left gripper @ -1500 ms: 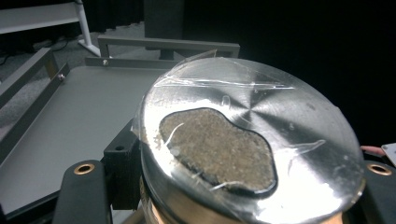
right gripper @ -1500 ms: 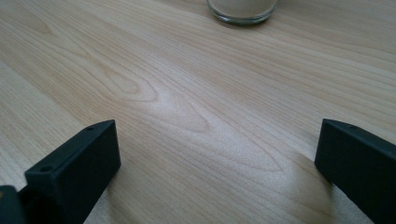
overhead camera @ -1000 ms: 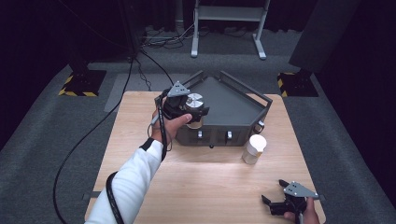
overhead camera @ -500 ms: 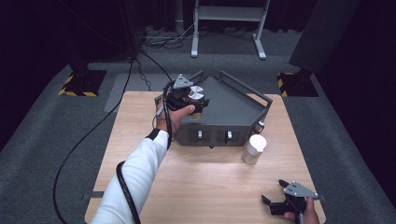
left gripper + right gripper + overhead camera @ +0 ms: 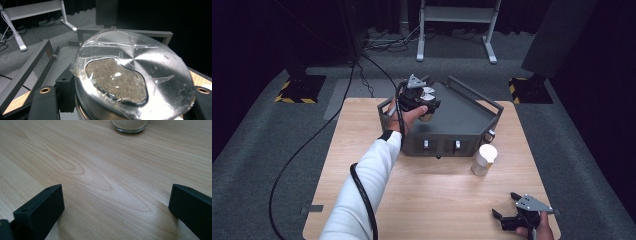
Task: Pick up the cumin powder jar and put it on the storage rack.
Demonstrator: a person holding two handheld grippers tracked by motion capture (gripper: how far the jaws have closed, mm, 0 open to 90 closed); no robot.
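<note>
A round metal tin (image 5: 428, 93) with a shiny lid under clear film, showing a brown grainy patch (image 5: 116, 80), is clamped in my left gripper (image 5: 424, 98). The black jaws press on both sides of the tin (image 5: 160, 75). It hangs over the back left part of a dark grey angular box (image 5: 462, 117) with rails around its top. My right gripper (image 5: 505, 205) rests near the table's front right corner, jaws spread wide over bare wood (image 5: 116, 207) with nothing between them.
A glass jar with a white lid (image 5: 485, 159) stands on the wooden table (image 5: 362, 135) just in front of the box's right end; its base (image 5: 129, 125) lies straight ahead of the right gripper. A black cable trails off the table's left side.
My left hand has carried the tin farther back and a little to the right over the grey box. The right gripper has stayed put.
</note>
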